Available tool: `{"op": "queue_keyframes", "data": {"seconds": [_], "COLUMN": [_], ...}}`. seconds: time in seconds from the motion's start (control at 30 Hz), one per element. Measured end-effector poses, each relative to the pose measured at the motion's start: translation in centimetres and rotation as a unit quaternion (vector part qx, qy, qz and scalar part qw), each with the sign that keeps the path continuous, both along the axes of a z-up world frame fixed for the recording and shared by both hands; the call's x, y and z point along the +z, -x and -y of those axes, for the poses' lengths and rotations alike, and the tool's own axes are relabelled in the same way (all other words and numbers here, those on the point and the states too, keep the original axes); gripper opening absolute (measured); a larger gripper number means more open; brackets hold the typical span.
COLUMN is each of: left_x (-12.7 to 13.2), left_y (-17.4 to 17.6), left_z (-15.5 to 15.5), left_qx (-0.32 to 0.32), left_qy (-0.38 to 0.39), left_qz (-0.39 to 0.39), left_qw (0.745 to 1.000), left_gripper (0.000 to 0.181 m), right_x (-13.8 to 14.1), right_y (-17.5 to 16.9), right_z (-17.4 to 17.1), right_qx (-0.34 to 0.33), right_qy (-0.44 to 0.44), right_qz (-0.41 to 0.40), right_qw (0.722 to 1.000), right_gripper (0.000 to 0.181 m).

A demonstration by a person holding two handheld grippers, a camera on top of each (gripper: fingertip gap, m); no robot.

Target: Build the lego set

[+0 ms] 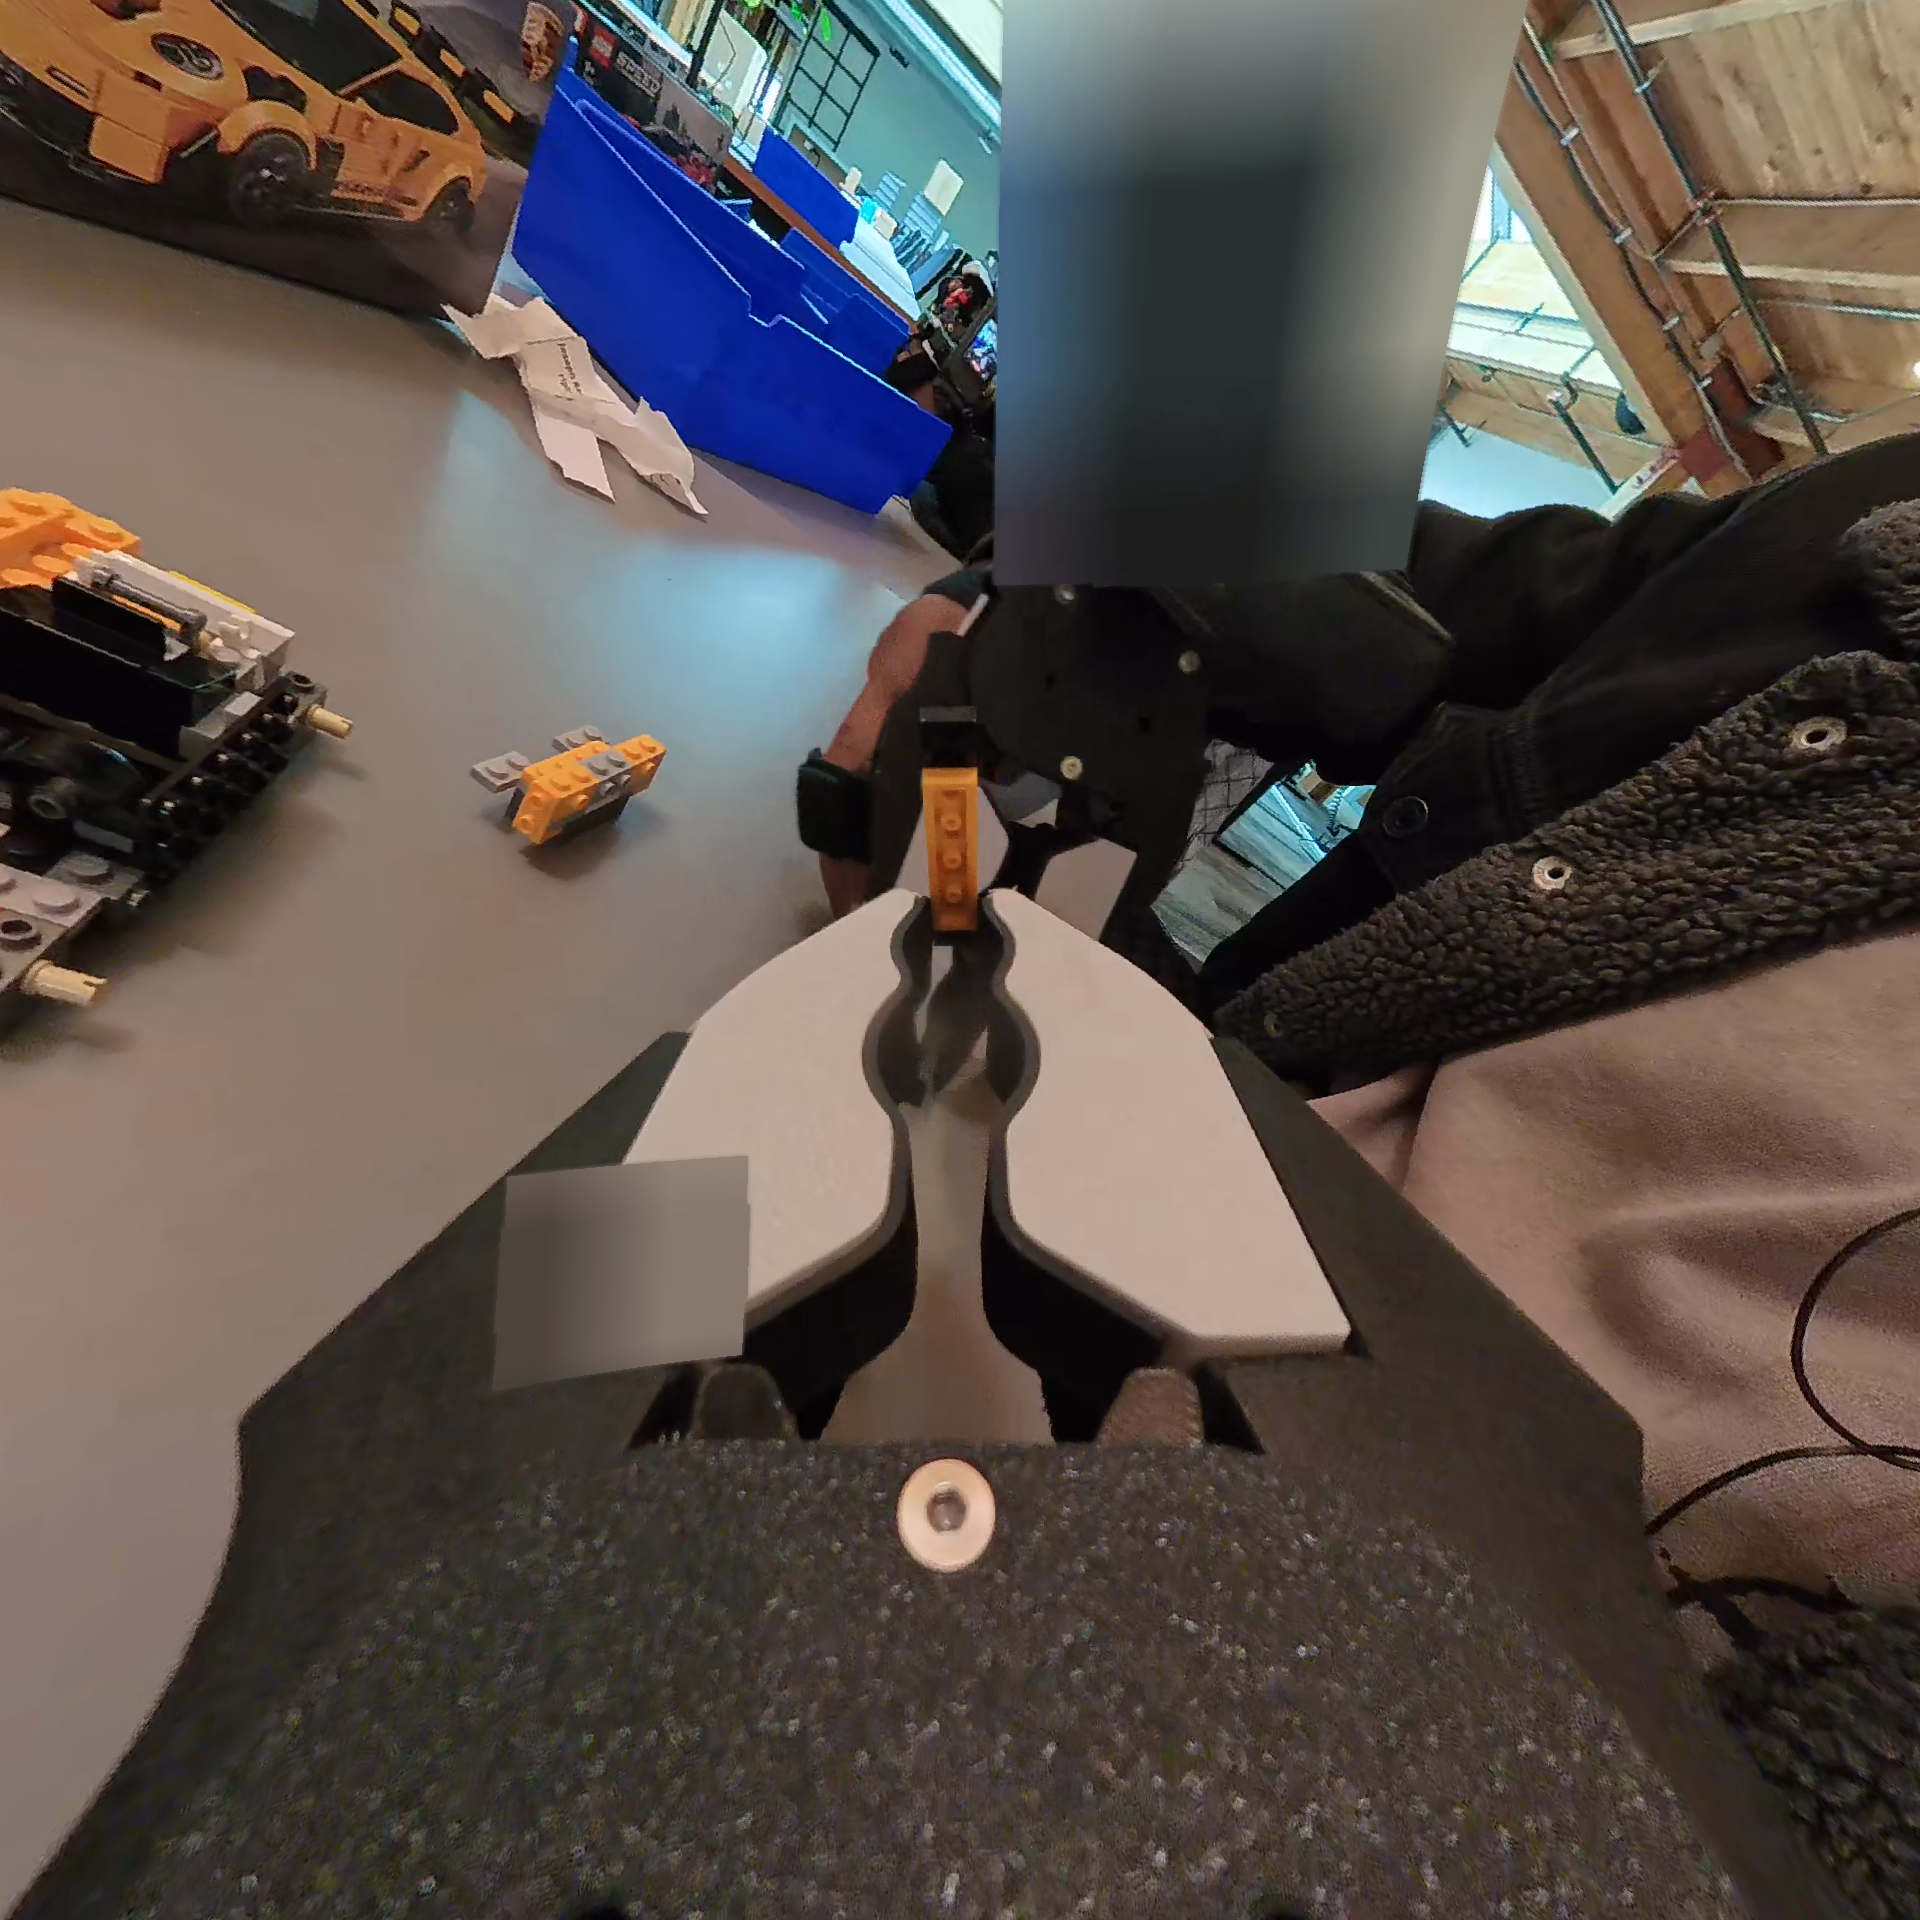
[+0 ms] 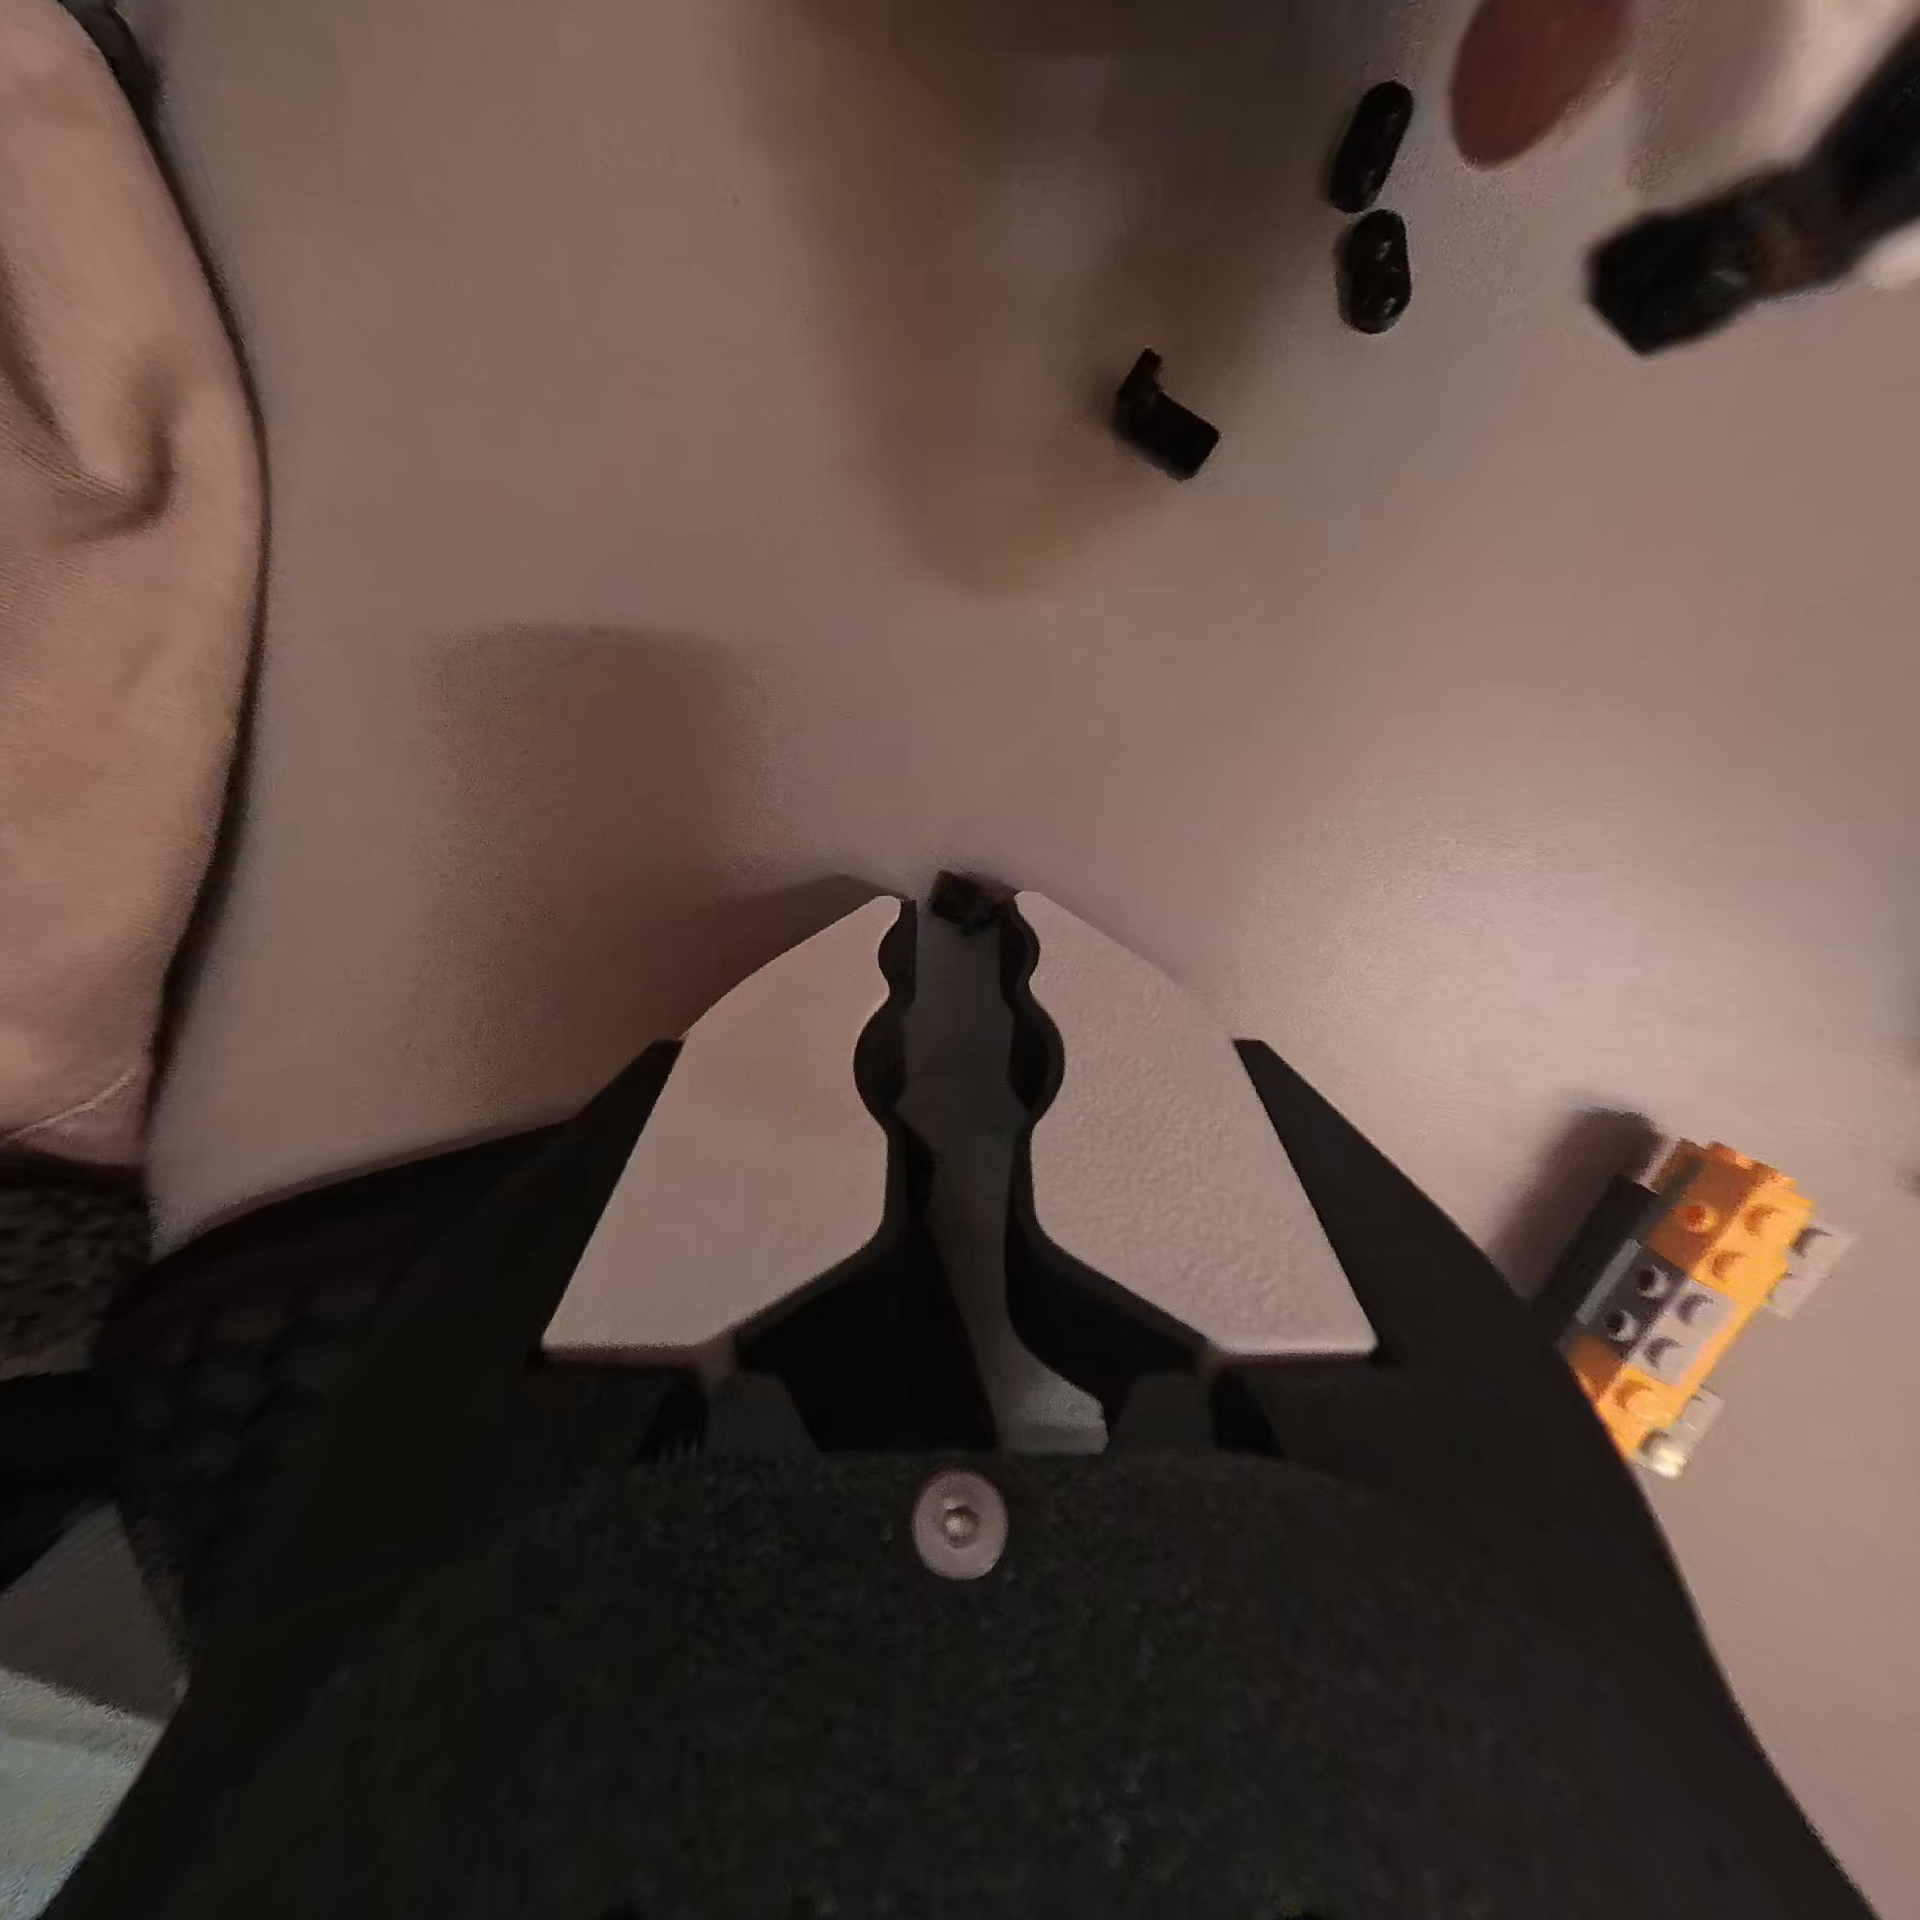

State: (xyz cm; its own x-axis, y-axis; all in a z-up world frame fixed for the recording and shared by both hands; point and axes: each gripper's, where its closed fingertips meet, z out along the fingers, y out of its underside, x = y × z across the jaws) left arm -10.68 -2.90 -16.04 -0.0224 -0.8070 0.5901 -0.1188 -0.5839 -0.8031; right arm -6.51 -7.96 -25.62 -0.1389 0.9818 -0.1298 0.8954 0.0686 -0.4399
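The left claw (image 1: 954, 914) was raised level above the grey worktop (image 1: 416, 623), nipping one long orange studded plate (image 1: 951, 847) upright. The right claw (image 2: 961, 904) pointed down at the worktop, nearly closed on one tiny black piece (image 2: 958, 900). One small orange-and-grey sub-assembly (image 1: 571, 784) and three loose black pieces (image 2: 1162, 418) lay nearby.

Bare table (image 1: 520, 582) mid-left, car chassis (image 1: 135, 727) far left, small orange sub-build (image 1: 577, 784) between, blue bin (image 1: 717, 312) behind.

Left view bright, fisheye-warped; right dim, blurred
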Motion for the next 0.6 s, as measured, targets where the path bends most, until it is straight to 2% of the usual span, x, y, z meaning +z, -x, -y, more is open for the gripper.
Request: {"op": "queue_keyframes", "data": {"seconds": [0.1, 0.3, 0.4, 0.5, 0.6], "left_x": [0.0, -0.1, -0.1, -0.1, -0.1], "left_y": [0.0, -0.1, -0.1, -0.1, -0.1], "left_z": [0.0, 0.2, 0.2, 0.2, 0.2], "left_qx": [0.0, -0.003, -0.003, -0.004, -0.006], "left_qy": [0.0, -0.003, -0.003, -0.004, -0.003], "left_qz": [0.0, -0.004, -0.004, -0.005, -0.003], "left_qw": [1.0, 1.0, 1.0, 1.0, 1.0], "left_gripper": [0.008, 0.008, 0.008, 0.008, 0.008], "right_x": [-0.1, 0.1, 0.6, 0.6, 1.1], "right_y": [0.0, -0.4, -0.6, -1.1, -0.8], "right_z": [0.3, -0.1, -0.8, -0.9, -0.5], "right_qx": [0.014, 0.024, 0.06, 0.087, 0.17], "right_qy": [-0.061, -0.103, -0.127, -0.116, -0.141], "right_qz": [0.002, -0.002, 0.005, 0.022, -0.002], "right_qw": [0.998, 0.994, 0.99, 0.989, 0.975], "right_gripper": [0.012, 0.018, 0.02, 0.02, 0.017]}}
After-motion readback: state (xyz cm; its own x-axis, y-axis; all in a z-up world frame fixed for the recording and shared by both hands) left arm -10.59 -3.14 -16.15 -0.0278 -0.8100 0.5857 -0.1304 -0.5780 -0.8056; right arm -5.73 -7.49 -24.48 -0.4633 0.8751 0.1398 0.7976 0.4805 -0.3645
